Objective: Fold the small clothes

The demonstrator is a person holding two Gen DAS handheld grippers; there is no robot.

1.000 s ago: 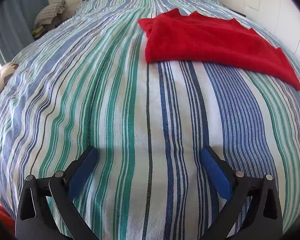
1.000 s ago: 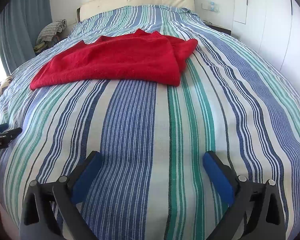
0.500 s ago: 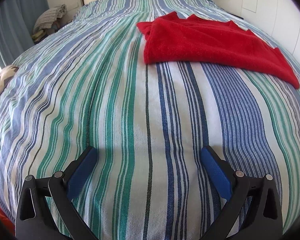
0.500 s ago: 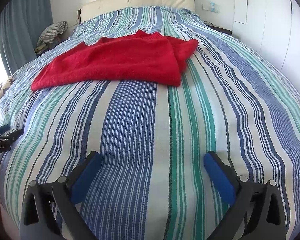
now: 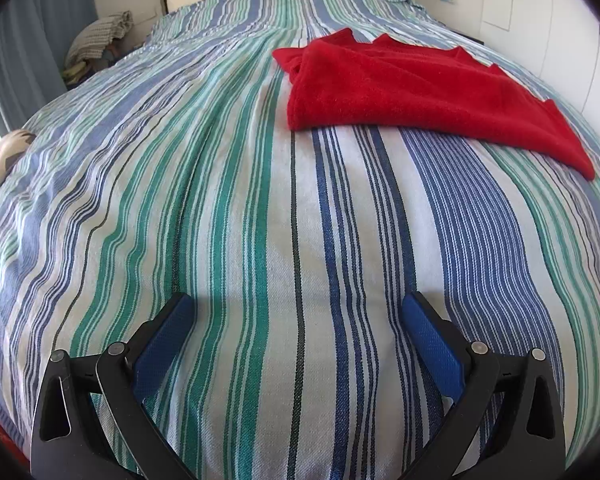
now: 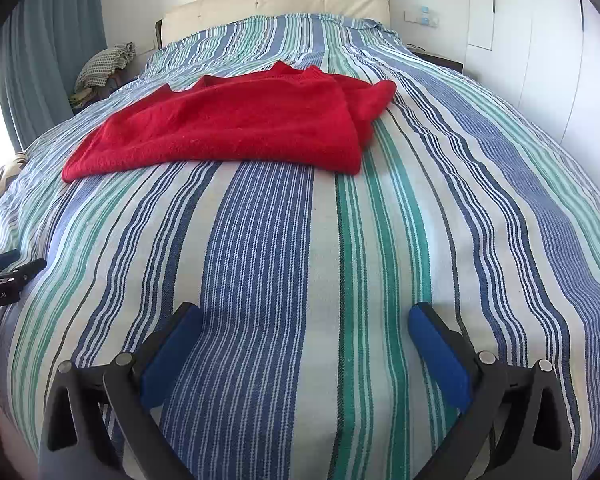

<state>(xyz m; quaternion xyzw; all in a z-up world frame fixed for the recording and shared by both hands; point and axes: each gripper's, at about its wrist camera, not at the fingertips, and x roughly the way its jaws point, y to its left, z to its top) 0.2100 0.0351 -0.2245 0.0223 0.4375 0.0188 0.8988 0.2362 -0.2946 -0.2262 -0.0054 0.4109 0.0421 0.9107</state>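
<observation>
A red knit garment (image 5: 412, 92) lies folded over on the striped bedspread (image 5: 240, 200), far ahead and to the right in the left wrist view. From the right wrist the same red garment (image 6: 236, 128) is ahead and to the left, with a bunched part at its right end. My left gripper (image 5: 298, 312) hovers open over bare bedspread, well short of the garment, nothing between its blue pads. My right gripper (image 6: 306, 320) is open too, over the bedspread (image 6: 420, 220) near the foot end. The left gripper's tip (image 6: 8, 270) shows at the right view's left edge.
A cream headboard (image 6: 276, 0) closes the far end of the bed. A pile of checked cloth (image 6: 104, 64) sits beside the bed at the far left, next to a blue-grey curtain (image 6: 40, 60). White wall panels (image 6: 540, 60) run along the right side.
Both views have tilted up slightly, so the red garment sits lower in each frame. Both grippers stay open and the garment has not moved.
</observation>
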